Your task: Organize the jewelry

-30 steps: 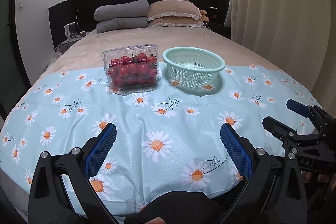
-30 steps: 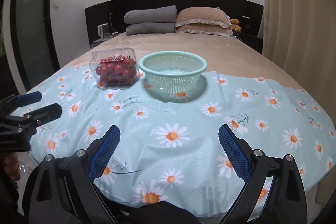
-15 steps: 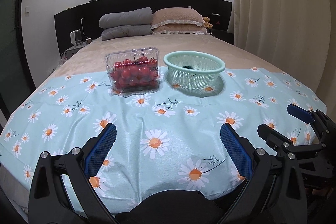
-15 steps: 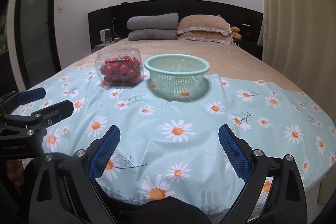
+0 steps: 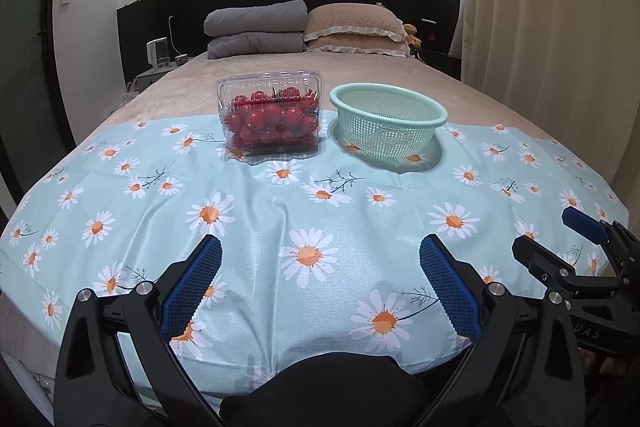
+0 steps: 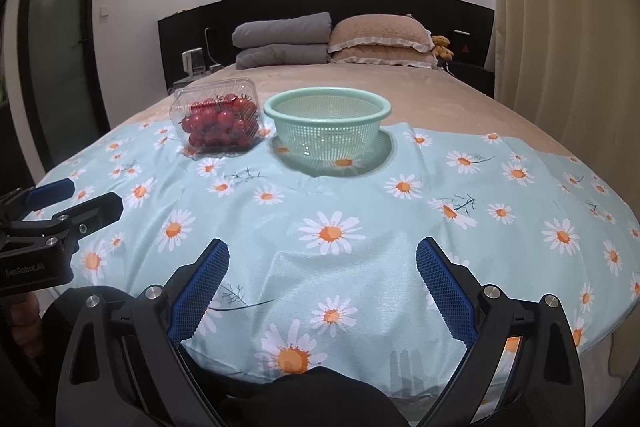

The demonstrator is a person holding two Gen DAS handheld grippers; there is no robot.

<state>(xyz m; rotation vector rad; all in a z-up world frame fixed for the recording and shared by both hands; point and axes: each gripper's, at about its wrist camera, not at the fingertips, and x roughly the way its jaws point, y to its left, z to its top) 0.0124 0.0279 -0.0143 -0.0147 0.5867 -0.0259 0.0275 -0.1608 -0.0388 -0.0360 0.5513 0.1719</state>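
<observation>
No jewelry is visible in either view; the task's items cannot be located. On the daisy-print cloth (image 5: pixel 312 227) stand a closed clear clamshell of cherry tomatoes (image 5: pixel 272 119) and, just beside it, an empty green colander (image 5: pixel 388 125). Compared with one second ago, both cameras sit lower and somewhat nearer, so box and colander appear larger and closer to eye level; neither object has moved. The left gripper (image 5: pixel 320 283) and right gripper (image 6: pixel 322 281) hover near the cloth's front edge, jaws spread wide, holding nothing. Judgement: approach phase only; no task progress.
</observation>
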